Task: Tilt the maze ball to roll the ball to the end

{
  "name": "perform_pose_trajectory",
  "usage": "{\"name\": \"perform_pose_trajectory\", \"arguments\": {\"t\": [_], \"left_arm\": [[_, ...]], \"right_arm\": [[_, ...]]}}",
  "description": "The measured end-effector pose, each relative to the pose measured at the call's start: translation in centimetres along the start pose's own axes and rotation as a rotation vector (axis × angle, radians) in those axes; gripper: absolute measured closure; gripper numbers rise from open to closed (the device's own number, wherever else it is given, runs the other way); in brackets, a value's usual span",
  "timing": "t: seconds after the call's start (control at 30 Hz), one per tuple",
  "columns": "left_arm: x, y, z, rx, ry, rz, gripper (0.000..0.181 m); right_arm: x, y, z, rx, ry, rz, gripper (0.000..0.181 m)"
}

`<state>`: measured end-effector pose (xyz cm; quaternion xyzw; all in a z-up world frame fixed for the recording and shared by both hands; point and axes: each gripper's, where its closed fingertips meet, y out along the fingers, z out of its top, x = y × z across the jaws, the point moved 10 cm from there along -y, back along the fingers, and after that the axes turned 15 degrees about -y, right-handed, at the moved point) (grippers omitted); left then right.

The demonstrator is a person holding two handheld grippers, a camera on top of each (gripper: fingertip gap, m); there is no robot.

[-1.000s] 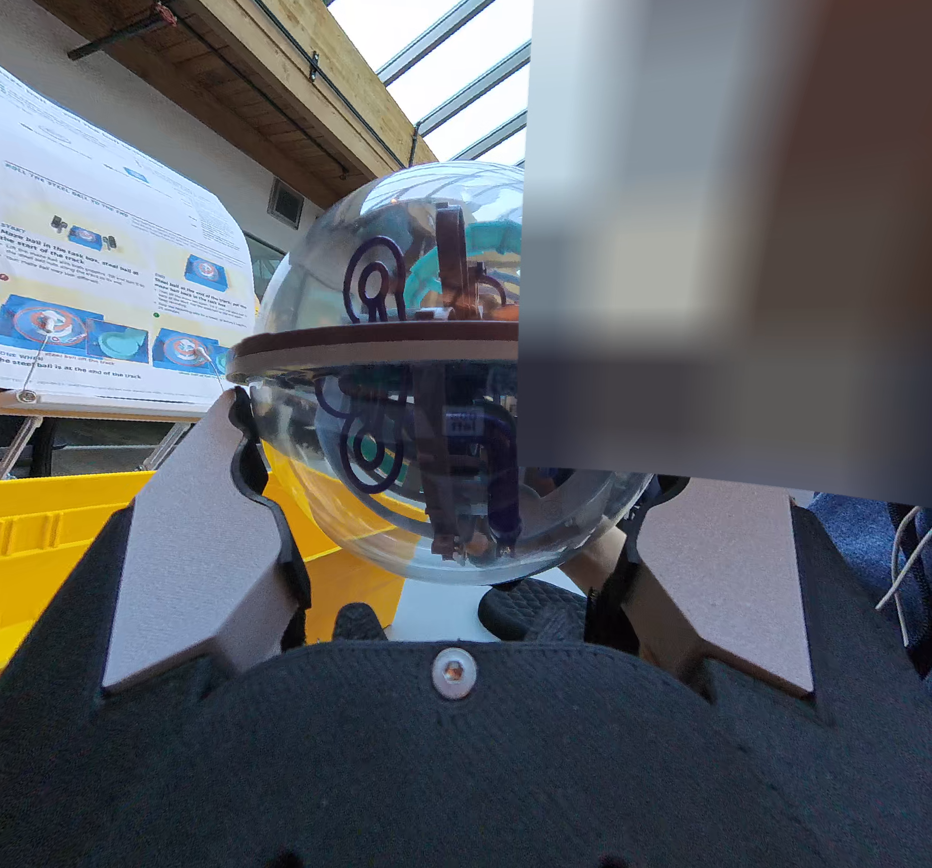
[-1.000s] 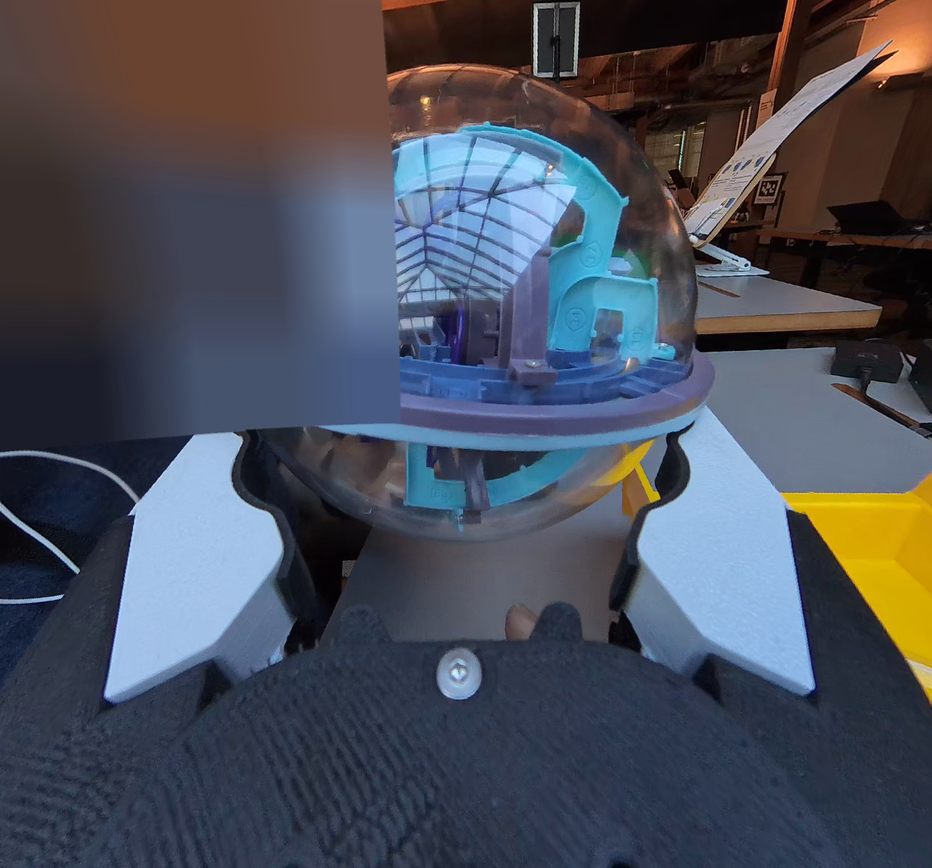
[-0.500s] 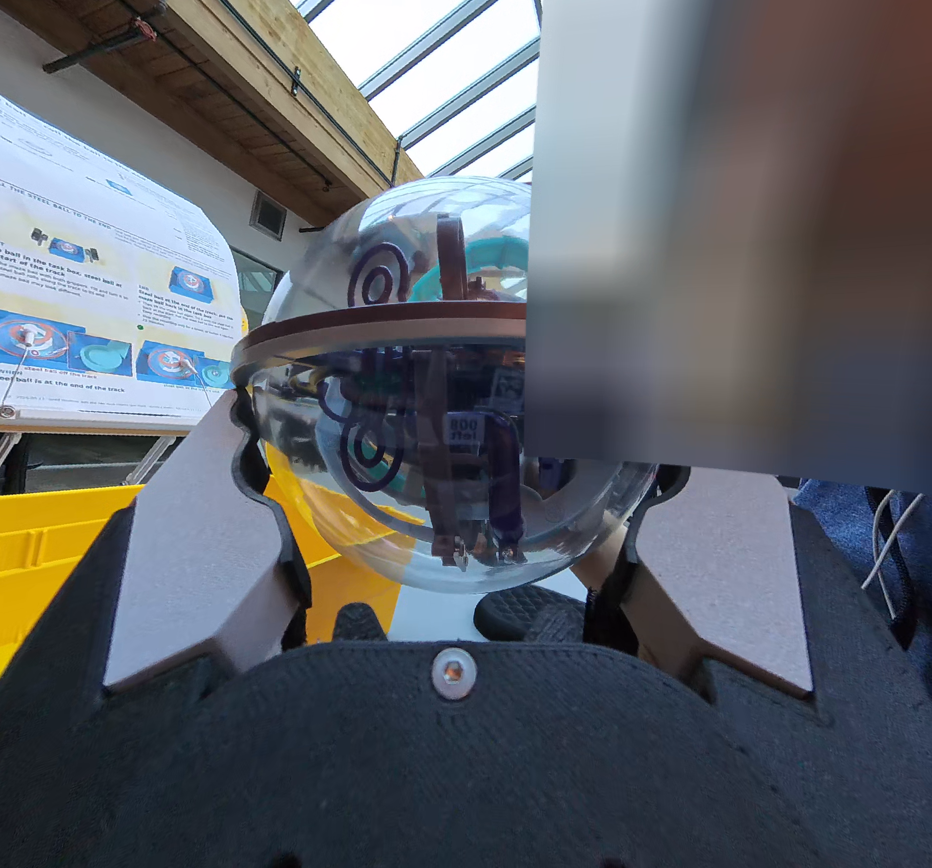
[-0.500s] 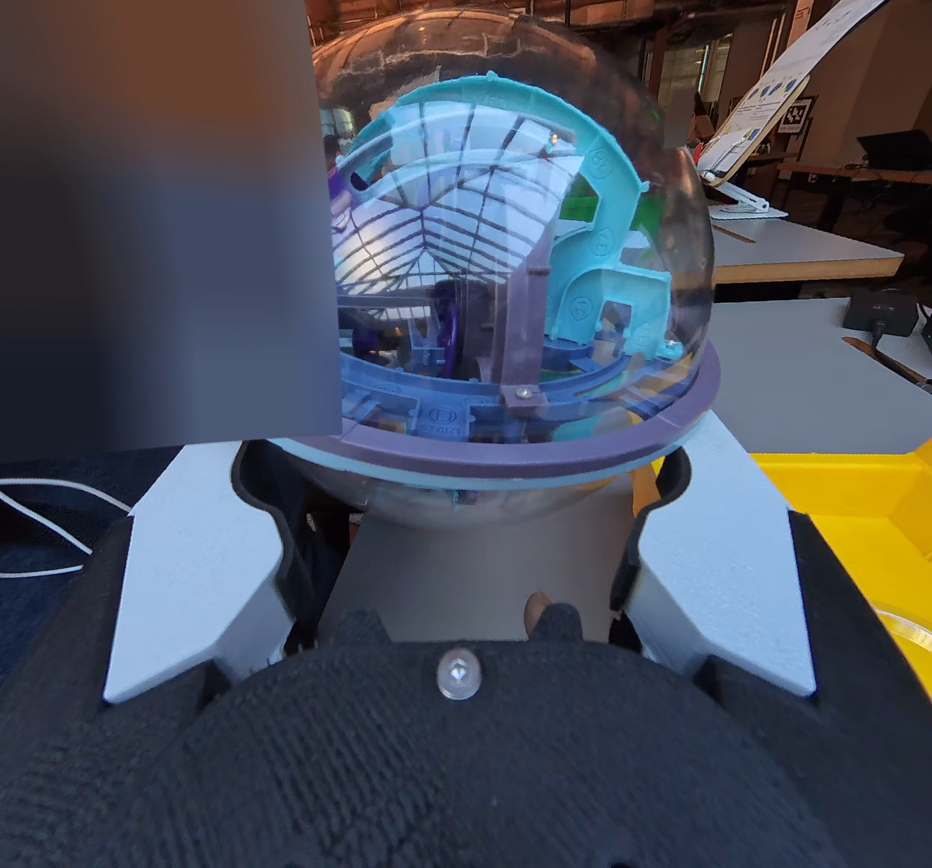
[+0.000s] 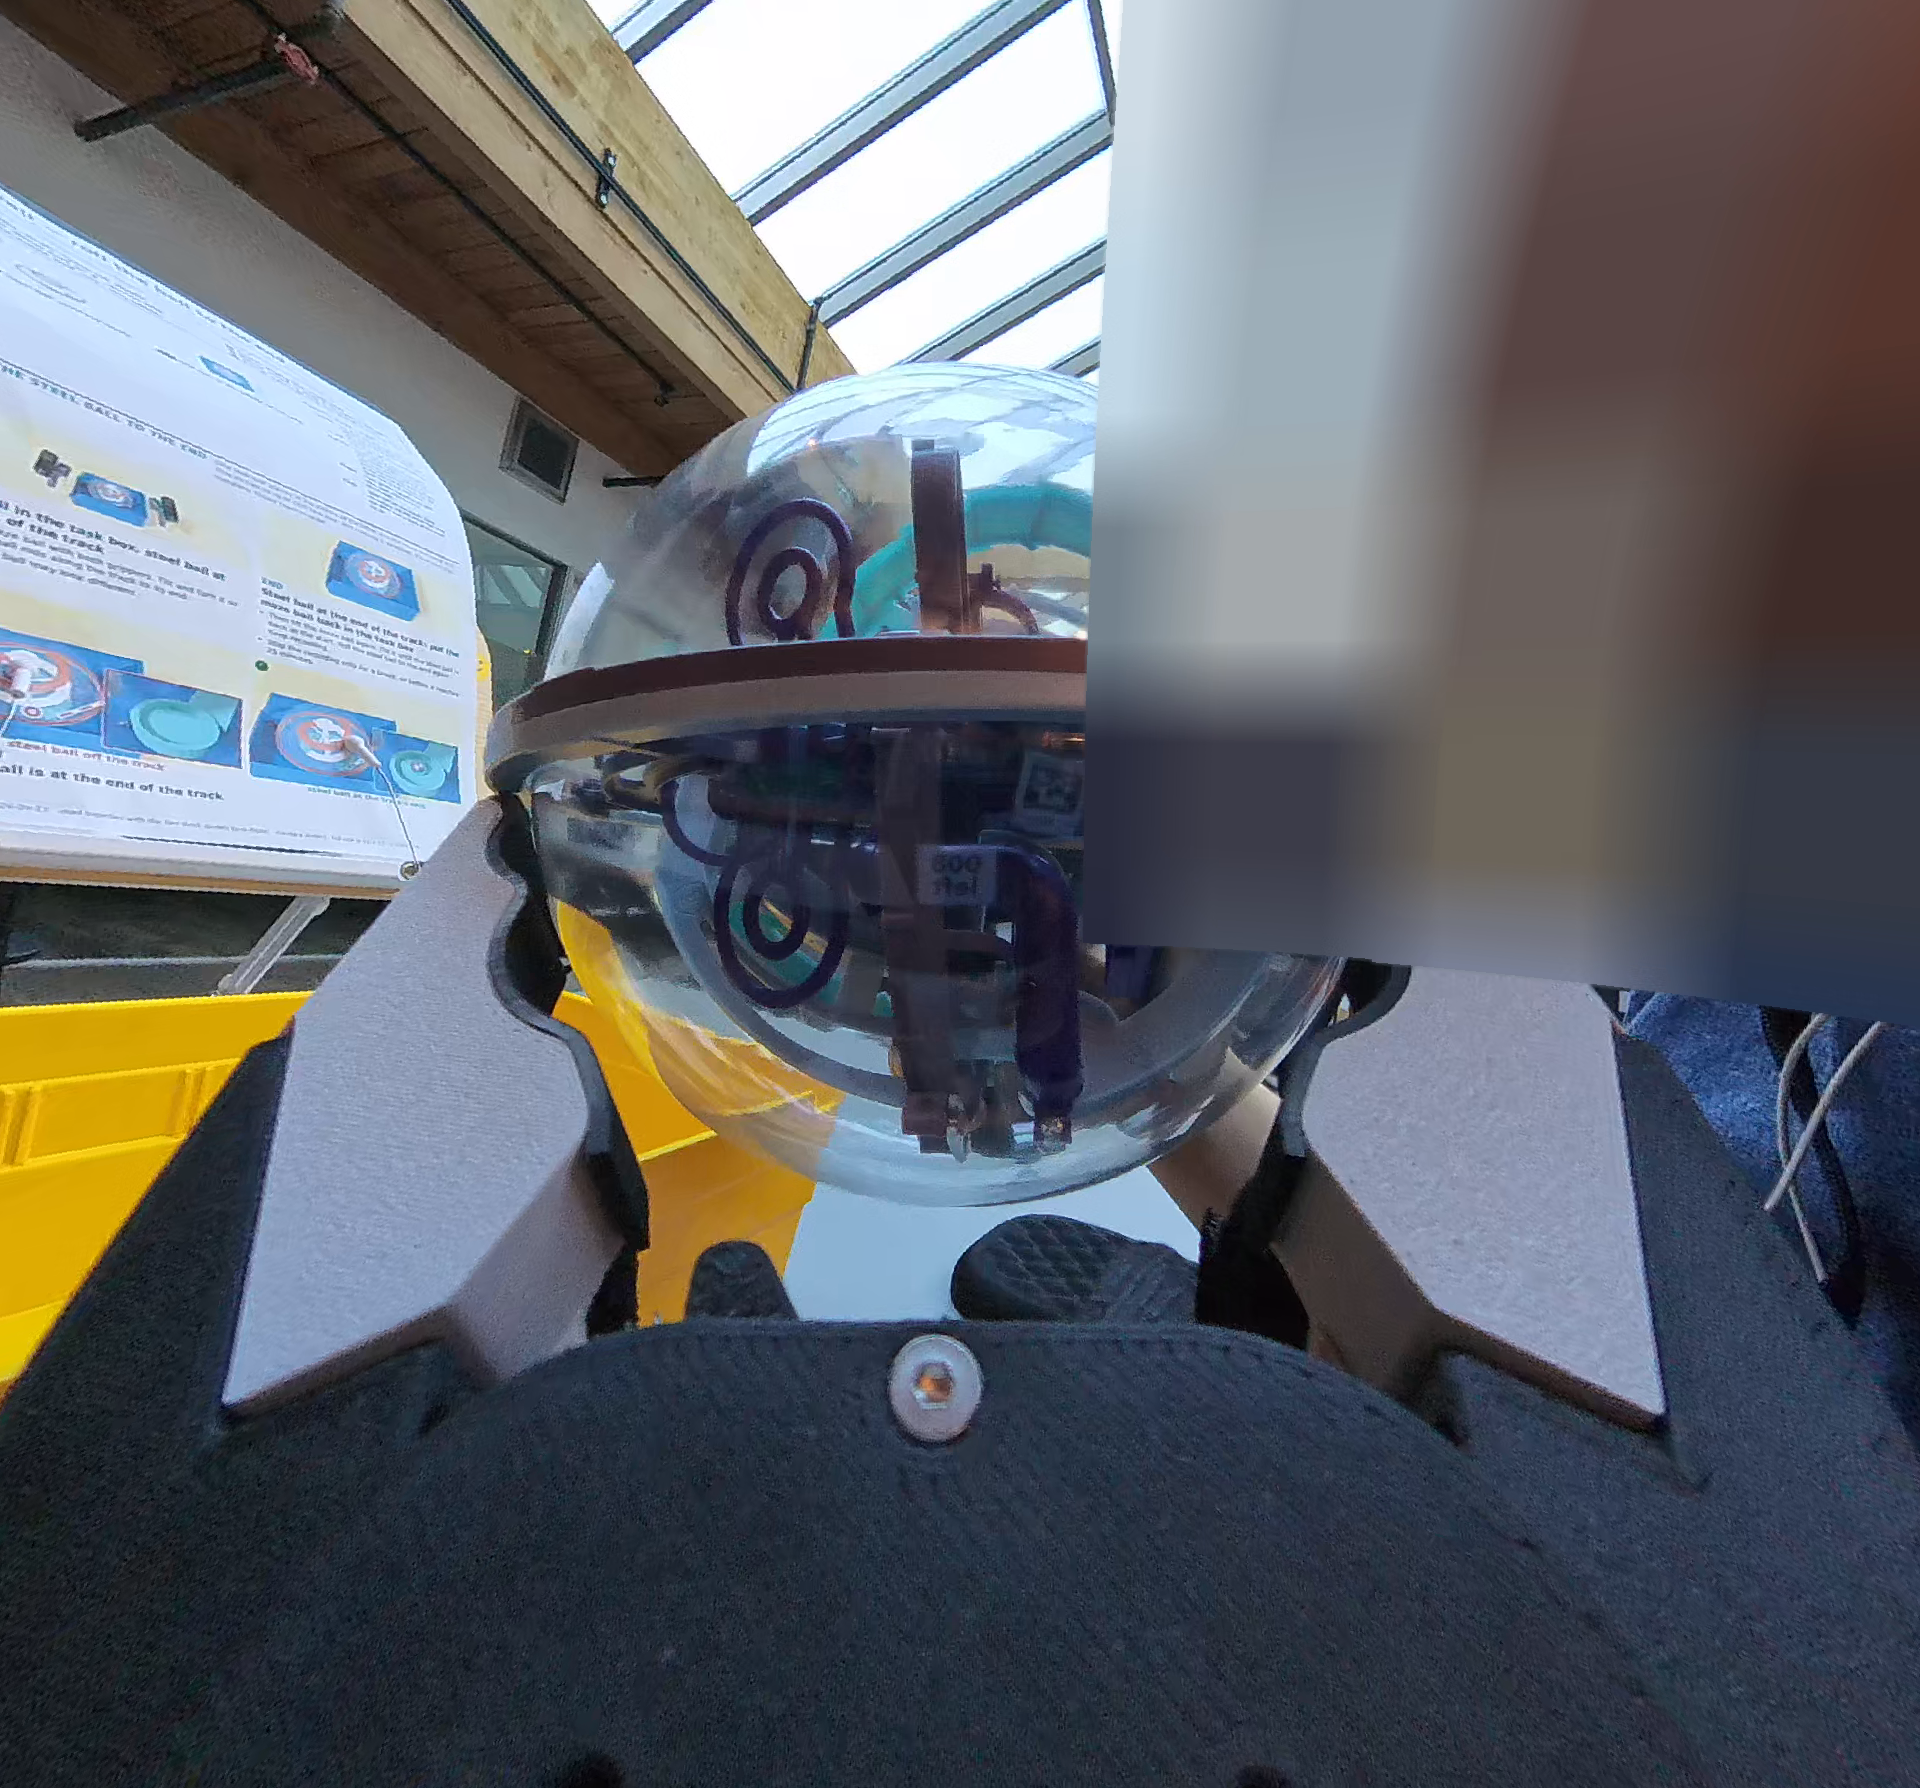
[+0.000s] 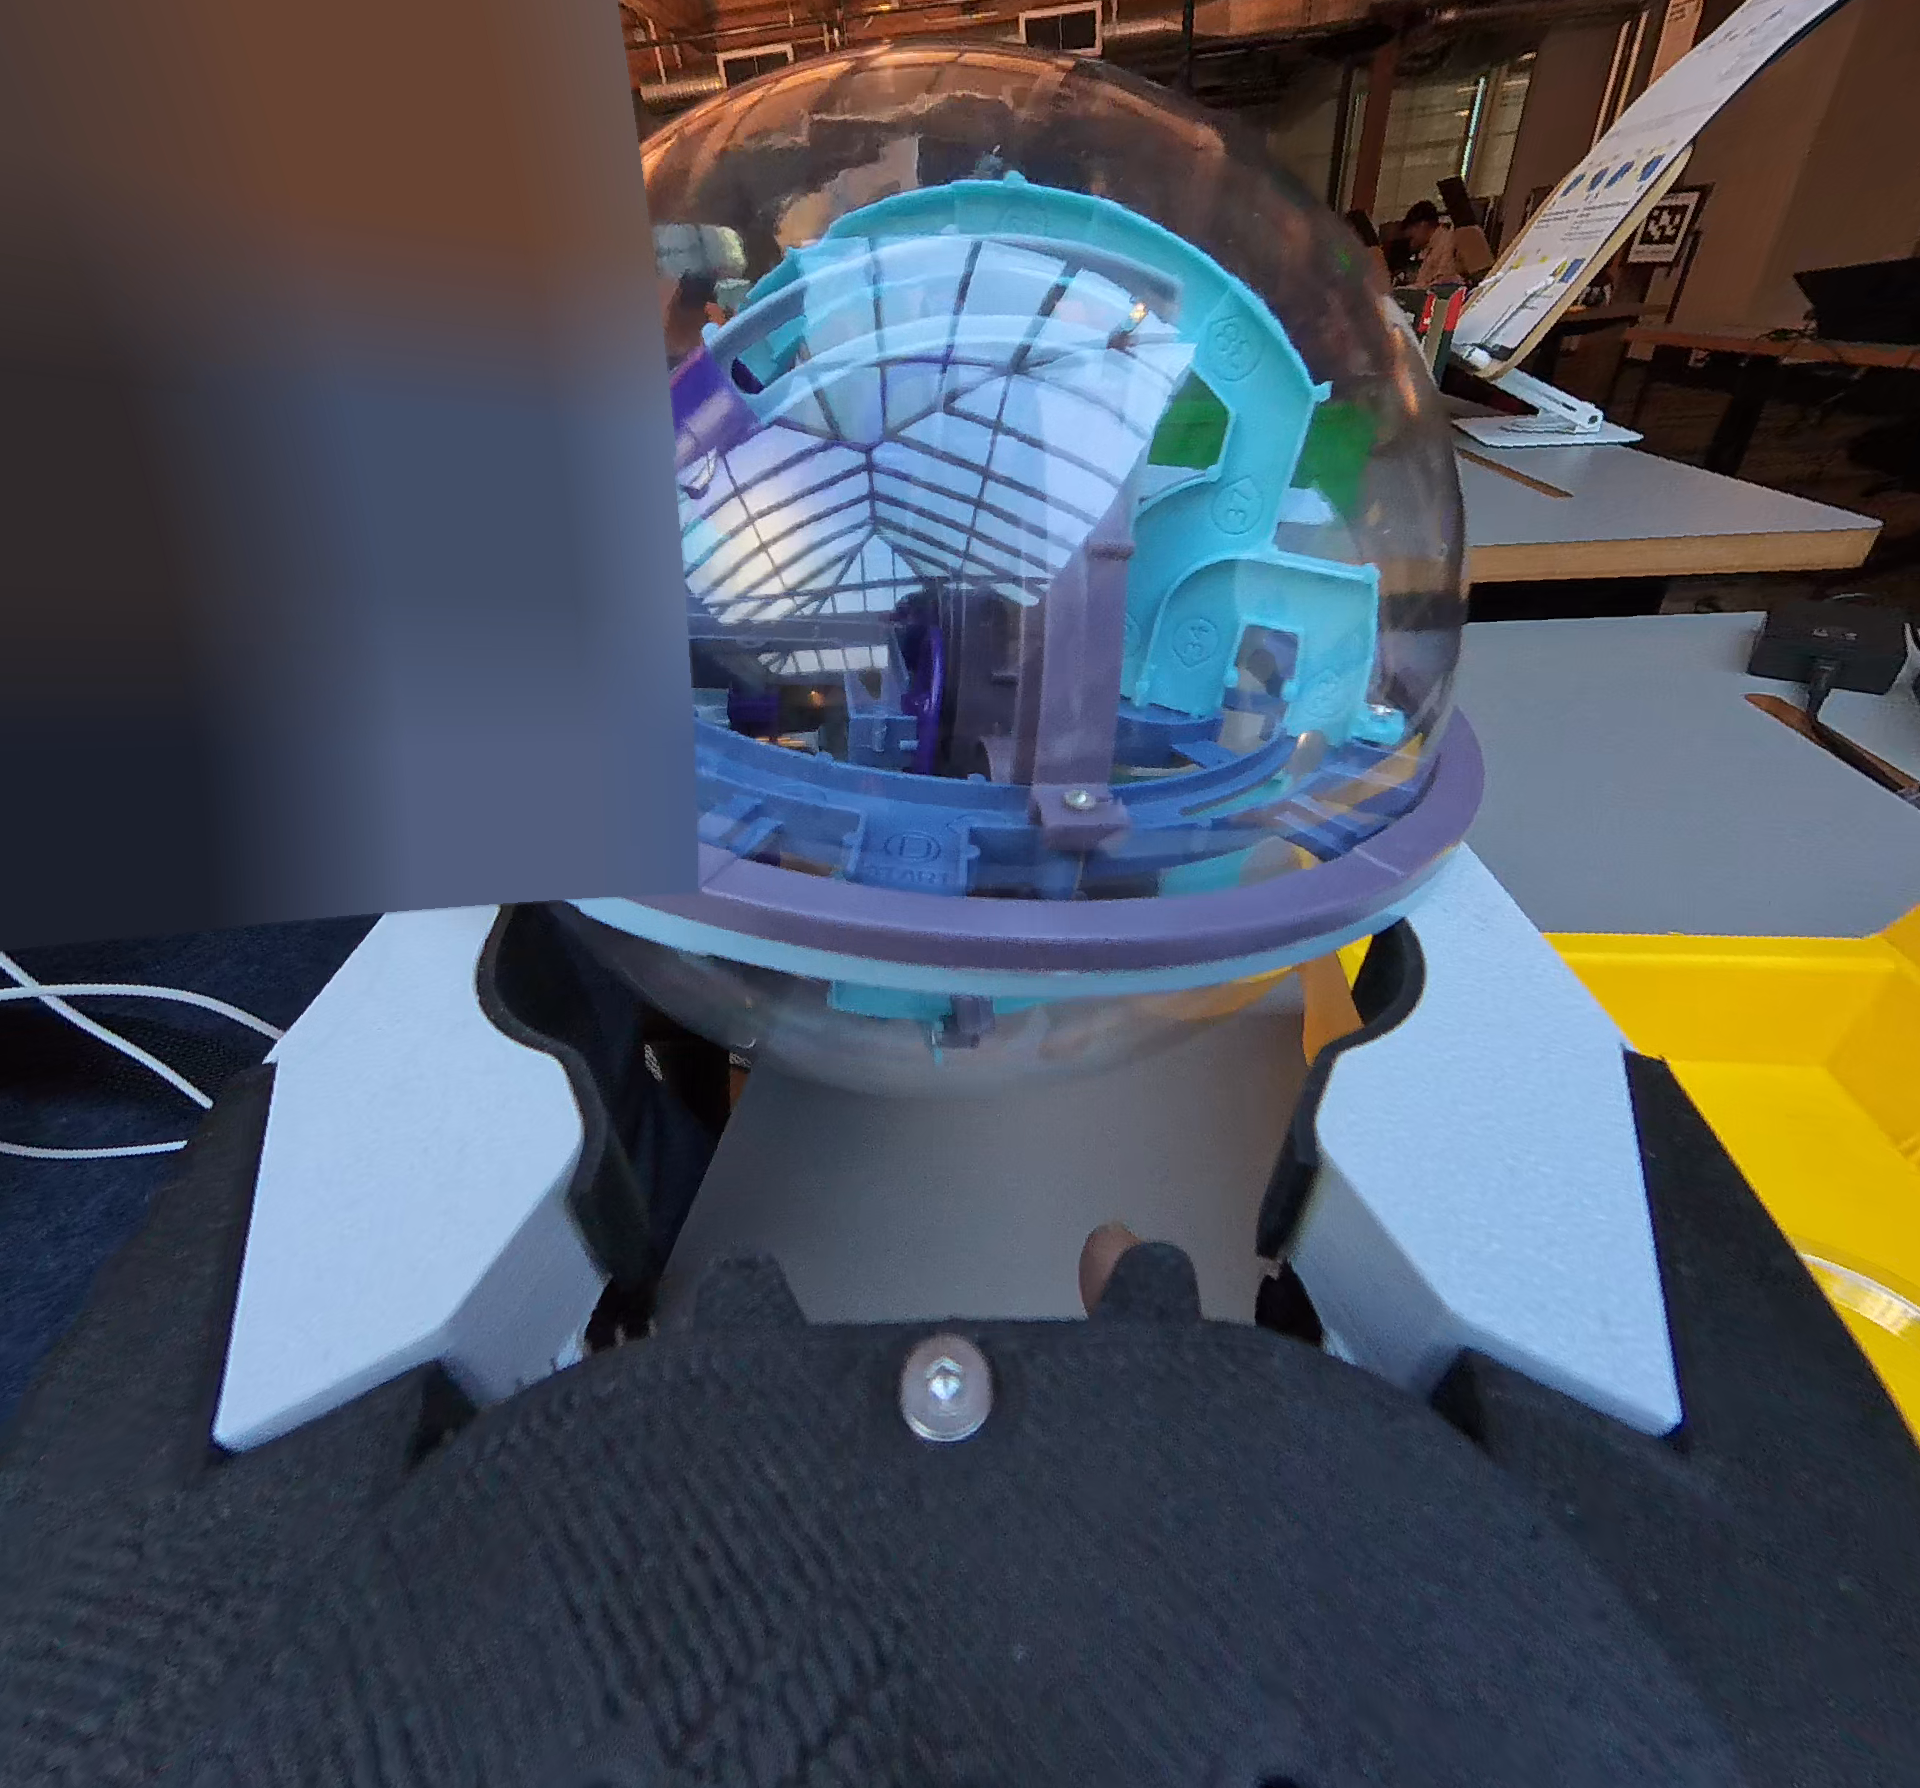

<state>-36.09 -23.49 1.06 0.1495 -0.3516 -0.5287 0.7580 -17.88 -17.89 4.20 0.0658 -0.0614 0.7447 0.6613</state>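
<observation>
The maze ball (image 5: 831, 803) is a clear sphere with a purple ring around its middle and teal, blue and purple tracks inside. It is held up off the table between both grippers, from opposite sides. My left gripper (image 5: 914, 917) is shut on it, with its grey fingers (image 5: 416, 1063) against the lower half under the ring. My right gripper (image 6: 945, 959) is shut on the maze ball (image 6: 1039, 595) the same way, and the ring rests on its white fingers (image 6: 416, 1115). I cannot make out the small steel ball among the tracks.
A yellow bin (image 5: 104, 1115) lies below and beside the ball; it also shows in the right wrist view (image 6: 1714, 1063). An instruction board (image 5: 208, 647) stands behind it. A grey table (image 6: 1610, 751) carries a black device (image 6: 1829, 642). A white cable (image 6: 104, 1011) hangs at the left.
In the right wrist view the ball now fills more of the frame and its ring tips toward the camera, showing more of the tracks from above. The left wrist view has barely shifted.
</observation>
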Motion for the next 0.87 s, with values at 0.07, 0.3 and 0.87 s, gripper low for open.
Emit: {"name": "perform_pose_trajectory", "arguments": {"t": [0.07, 0.3, 0.87], "left_arm": [[-0.2, 0.1, -0.1, 0.002, -0.009, 0.000, 0.028], [-0.6, 0.5, -0.7, -0.020, -0.007, 0.020, 0.025], [-0.5, 2.0, -0.6, -0.036, 0.041, 0.079, 0.023]], "right_arm": [[0.2, -0.1, 0.0, 0.006, 0.004, -0.006, 0.024], [0.5, -0.5, 0.0, -0.030, -0.012, -0.007, 0.023], [1.1, -1.2, -1.6, 0.095, 0.047, -0.022, 0.023]]}}
